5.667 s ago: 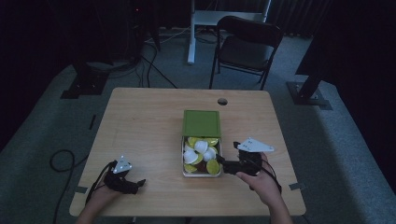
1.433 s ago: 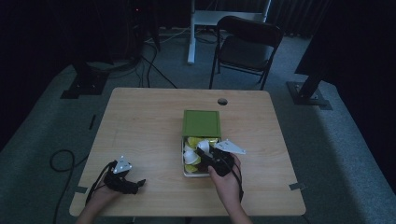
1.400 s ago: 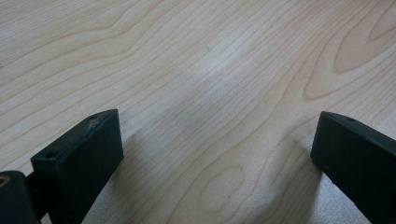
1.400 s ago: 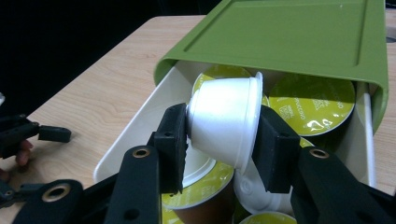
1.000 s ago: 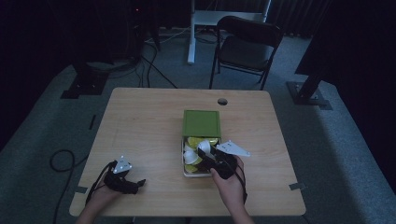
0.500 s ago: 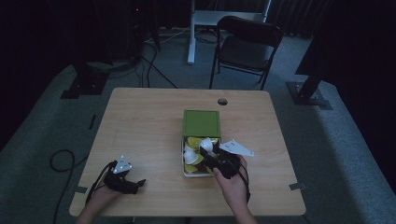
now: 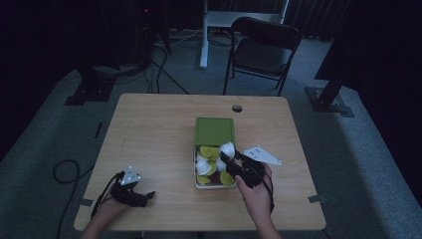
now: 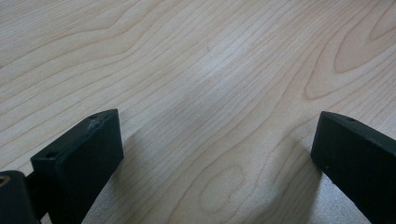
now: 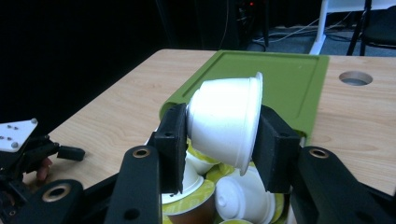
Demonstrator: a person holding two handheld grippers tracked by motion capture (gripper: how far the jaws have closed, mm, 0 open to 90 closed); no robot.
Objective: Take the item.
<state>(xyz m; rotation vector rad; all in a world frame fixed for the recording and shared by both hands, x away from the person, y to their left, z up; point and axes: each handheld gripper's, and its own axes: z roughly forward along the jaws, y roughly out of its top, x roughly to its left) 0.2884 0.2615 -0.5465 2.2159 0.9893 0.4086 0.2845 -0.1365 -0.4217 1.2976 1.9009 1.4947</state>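
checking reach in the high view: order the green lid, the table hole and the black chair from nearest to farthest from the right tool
1. green lid, just beyond the right tool, up the table.
2. table hole, near the far edge.
3. black chair, on the floor past the table.

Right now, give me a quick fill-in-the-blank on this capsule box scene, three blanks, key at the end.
1. The right gripper is shut on a ____ capsule.
2. The green lid lies at the box's ____ end, away from the person.
3. The left gripper, jaws open, has nothing but bare ____ between them.

Missing words: white; far; table
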